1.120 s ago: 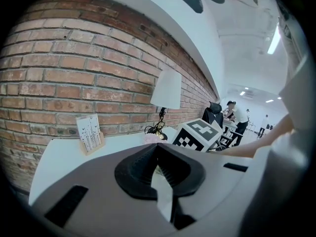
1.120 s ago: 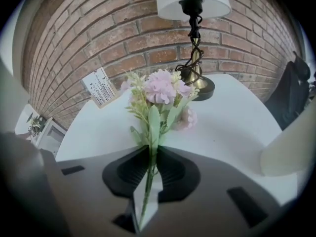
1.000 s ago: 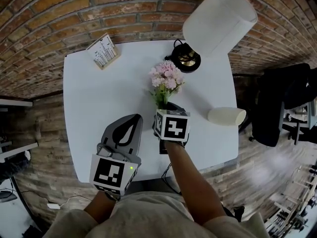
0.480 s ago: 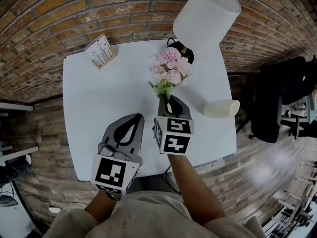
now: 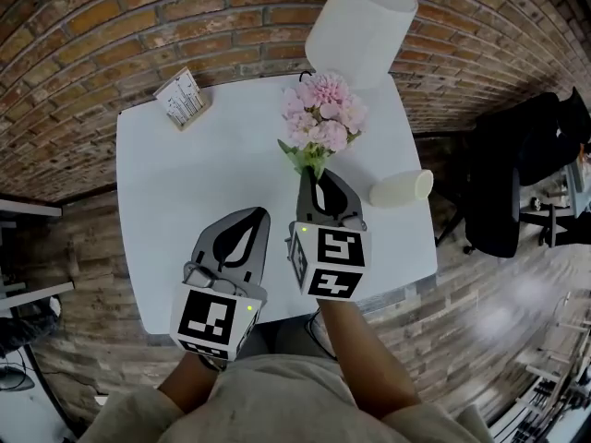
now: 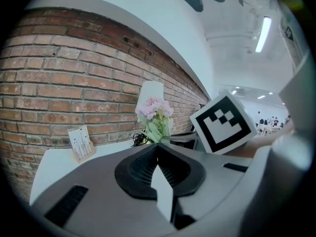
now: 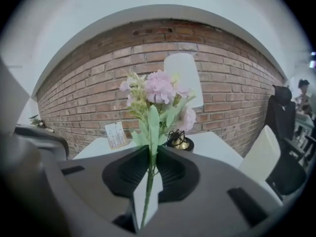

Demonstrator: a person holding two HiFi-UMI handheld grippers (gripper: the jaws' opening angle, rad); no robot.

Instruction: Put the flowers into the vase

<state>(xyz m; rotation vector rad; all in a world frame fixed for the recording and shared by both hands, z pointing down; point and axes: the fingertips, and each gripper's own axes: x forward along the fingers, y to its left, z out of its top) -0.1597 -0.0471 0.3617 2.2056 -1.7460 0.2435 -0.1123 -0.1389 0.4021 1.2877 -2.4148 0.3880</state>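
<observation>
Nearest me, my left gripper point(image 5: 251, 220) has its jaws pressed together on nothing, just beside my right gripper point(image 5: 315, 178), which pinches the green stem of the pink flowers point(image 5: 323, 111) and holds them upright above the white table point(image 5: 185, 183). To its right the white vase point(image 5: 400, 188) lies on its side on the table, apart from the flowers. Farther back stand a white lamp point(image 5: 360, 21) and a small card point(image 5: 182, 97) by the brick wall point(image 5: 111, 26).
</observation>
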